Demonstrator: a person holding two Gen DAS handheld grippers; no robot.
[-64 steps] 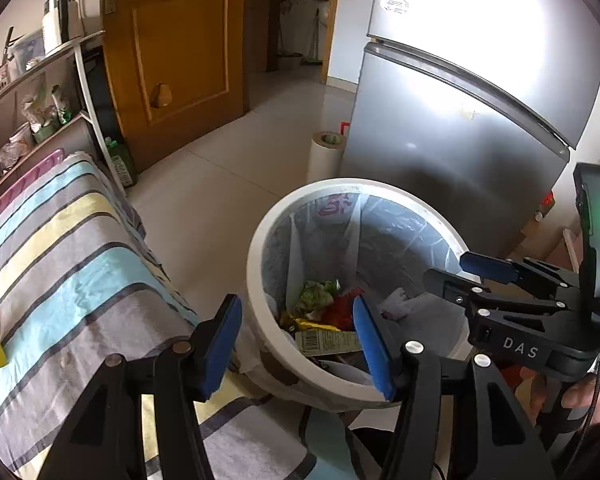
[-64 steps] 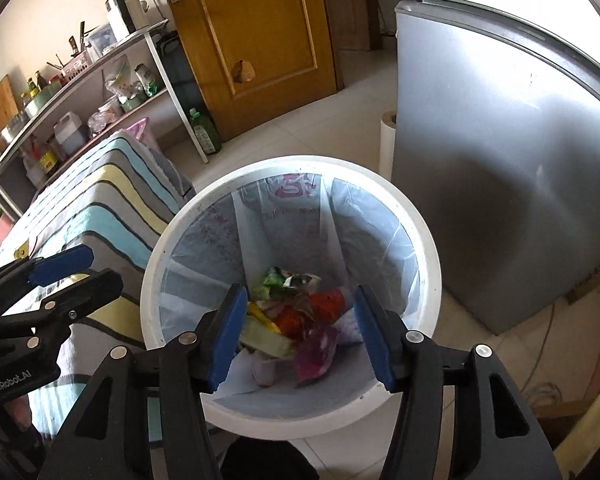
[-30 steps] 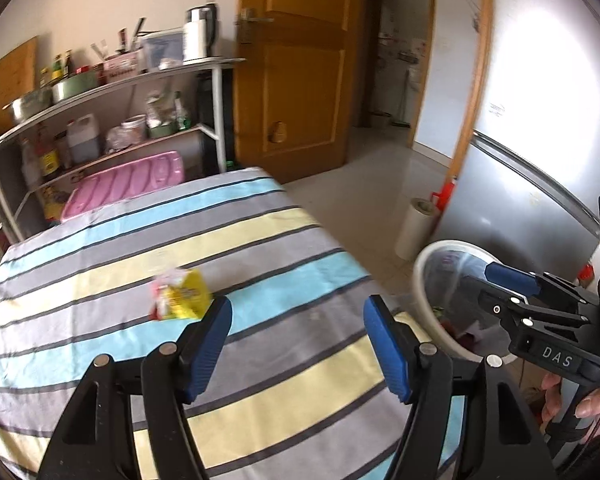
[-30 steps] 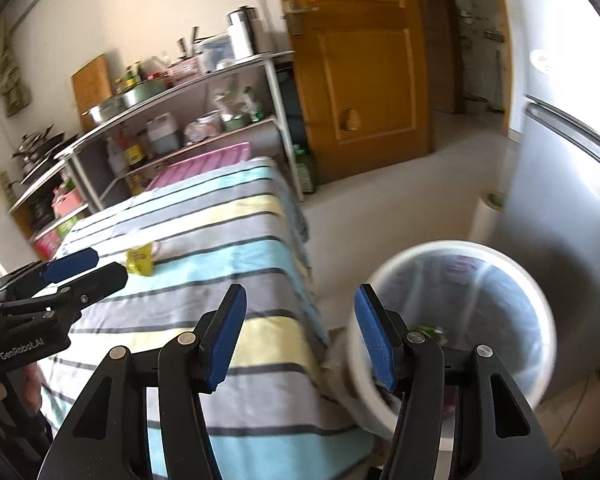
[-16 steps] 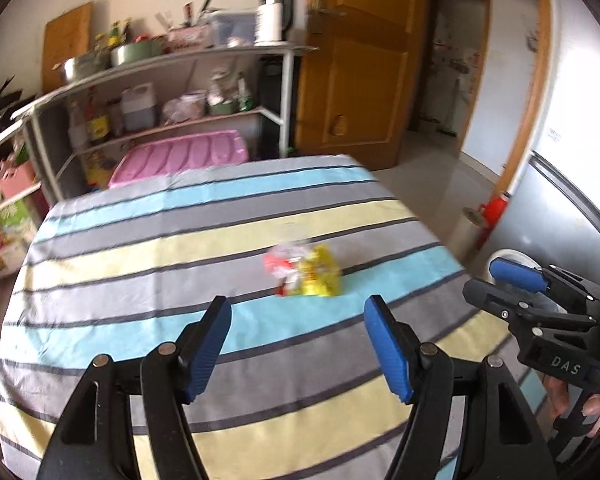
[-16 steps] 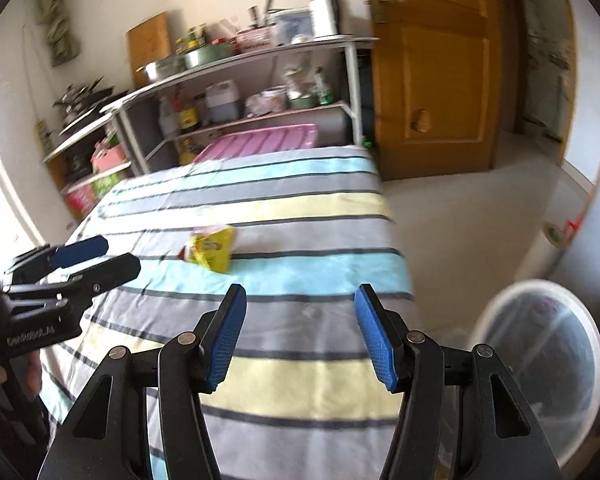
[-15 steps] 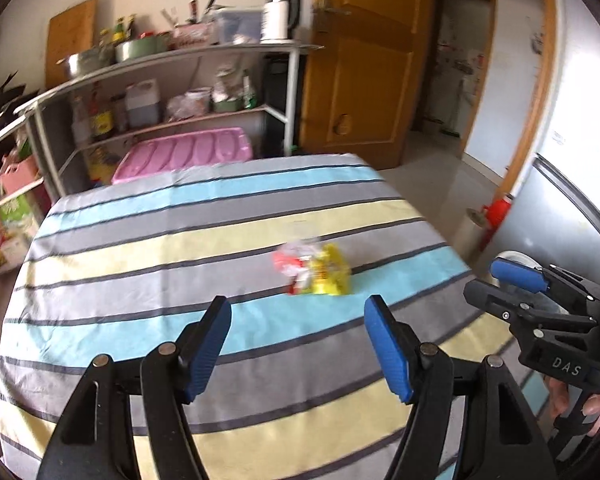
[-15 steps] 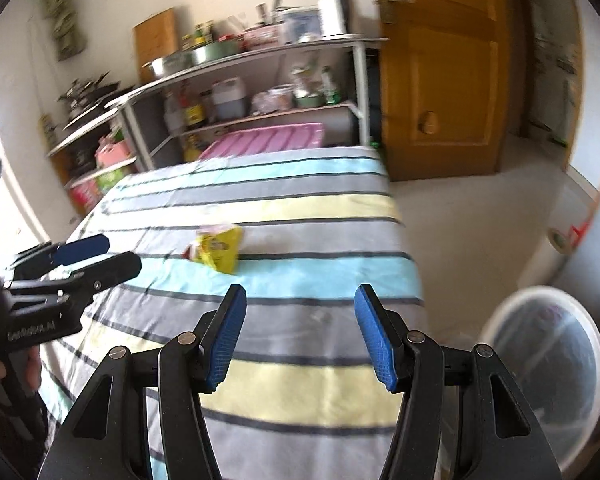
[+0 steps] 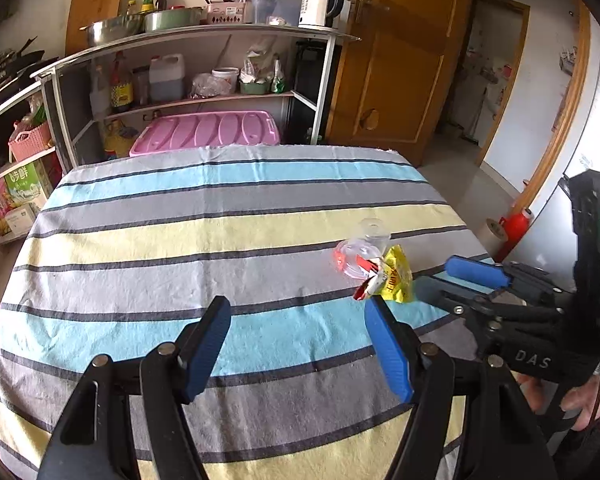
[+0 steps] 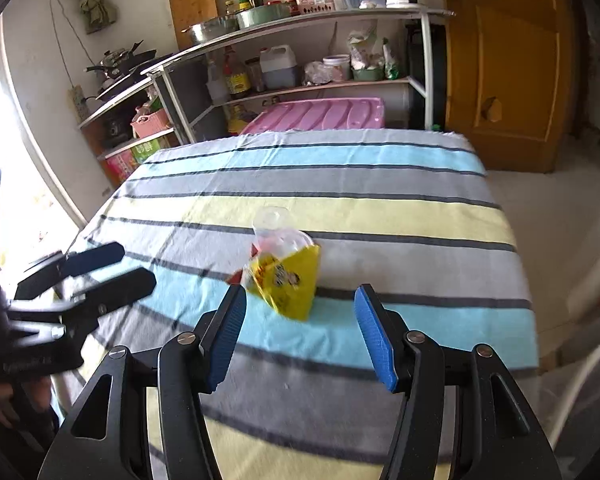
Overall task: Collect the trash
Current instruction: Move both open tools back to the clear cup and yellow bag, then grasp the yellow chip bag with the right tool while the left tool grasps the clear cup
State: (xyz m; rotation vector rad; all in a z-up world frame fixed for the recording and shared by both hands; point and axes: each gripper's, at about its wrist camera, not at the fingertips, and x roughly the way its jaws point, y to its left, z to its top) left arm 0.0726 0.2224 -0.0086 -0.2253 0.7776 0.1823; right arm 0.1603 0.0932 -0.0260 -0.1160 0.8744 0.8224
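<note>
A yellow snack wrapper lies on the striped tablecloth, with a clear plastic cup with red print lying against its far side. Both also show in the left wrist view, the wrapper right of centre and the cup beside it. My right gripper is open and empty, just short of the wrapper, which sits between its fingers' line. My left gripper is open and empty, over the cloth to the left of the trash. The right gripper also shows in the left wrist view.
A white trash bin's rim shows at the table's right edge. A metal shelf rack with bottles and pots and a pink lid stand behind the table. A wooden door is at the back right.
Both grippers swung from over the trash bin to over the table. The right gripper has closed in on the yellow wrapper. Both stay open.
</note>
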